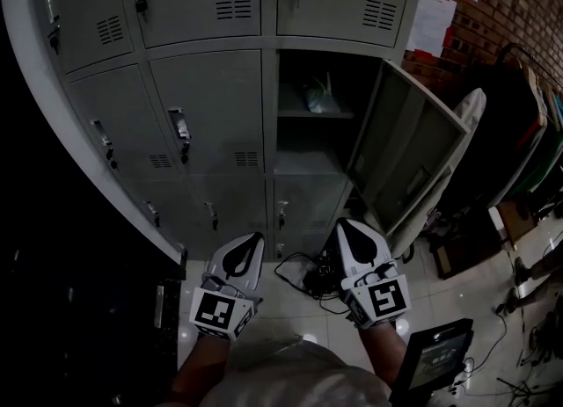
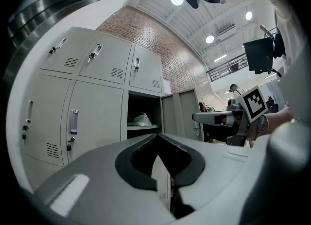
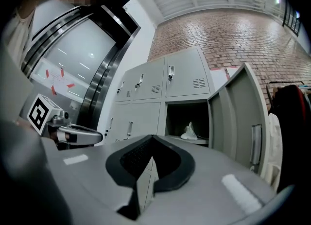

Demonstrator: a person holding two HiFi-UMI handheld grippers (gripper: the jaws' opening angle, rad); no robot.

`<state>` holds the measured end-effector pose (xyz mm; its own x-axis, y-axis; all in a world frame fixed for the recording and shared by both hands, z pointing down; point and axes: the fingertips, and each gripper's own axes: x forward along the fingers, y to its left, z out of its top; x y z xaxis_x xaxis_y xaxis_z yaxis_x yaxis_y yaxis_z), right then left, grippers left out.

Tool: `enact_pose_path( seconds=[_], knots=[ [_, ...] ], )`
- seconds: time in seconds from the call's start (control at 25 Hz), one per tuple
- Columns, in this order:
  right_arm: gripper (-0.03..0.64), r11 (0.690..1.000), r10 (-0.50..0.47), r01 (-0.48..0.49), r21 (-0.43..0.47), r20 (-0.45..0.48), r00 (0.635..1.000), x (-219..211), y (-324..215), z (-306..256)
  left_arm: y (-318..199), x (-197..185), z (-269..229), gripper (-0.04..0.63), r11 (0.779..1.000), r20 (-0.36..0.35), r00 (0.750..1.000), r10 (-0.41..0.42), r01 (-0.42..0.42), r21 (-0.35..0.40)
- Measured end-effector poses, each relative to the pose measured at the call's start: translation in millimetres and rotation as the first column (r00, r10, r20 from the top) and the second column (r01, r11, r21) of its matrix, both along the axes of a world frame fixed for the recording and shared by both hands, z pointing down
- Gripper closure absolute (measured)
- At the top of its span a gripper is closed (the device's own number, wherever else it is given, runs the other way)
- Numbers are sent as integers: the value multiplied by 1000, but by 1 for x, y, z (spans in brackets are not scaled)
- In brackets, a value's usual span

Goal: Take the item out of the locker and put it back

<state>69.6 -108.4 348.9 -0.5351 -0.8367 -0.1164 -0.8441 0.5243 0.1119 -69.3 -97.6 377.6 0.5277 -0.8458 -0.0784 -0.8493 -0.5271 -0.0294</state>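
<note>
The item, a crumpled pale plastic bag point(image 1: 317, 96) point(image 2: 142, 119) point(image 3: 189, 132), lies on the shelf of the one open locker point(image 1: 312, 115). Its grey door point(image 1: 413, 155) point(image 2: 182, 112) point(image 3: 243, 117) swings out to the right. Both grippers hover low in front of the locker bank, well short of the opening, side by side and pointing at it. My left gripper point(image 1: 255, 236) point(image 2: 158, 136) is shut with nothing between its tips. My right gripper point(image 1: 345, 222) point(image 3: 153, 137) is also shut and holds nothing.
Closed grey lockers point(image 1: 207, 106) fill the wall left of and above the open one. Black cables point(image 1: 308, 275) lie on the tiled floor below. A dark tablet-like device point(image 1: 435, 357) sits at bottom right, and a clothes rack point(image 1: 528, 133) stands beyond the door.
</note>
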Motion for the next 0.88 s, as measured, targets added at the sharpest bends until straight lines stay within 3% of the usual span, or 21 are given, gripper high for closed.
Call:
enact_pose_path(
  seconds=[0.88],
  knots=[
    [617,1000,-14,14,7,-28,999,4,-12,-4,-15,6,-8,592,1000,-18,1000,-9,9,14]
  ],
)
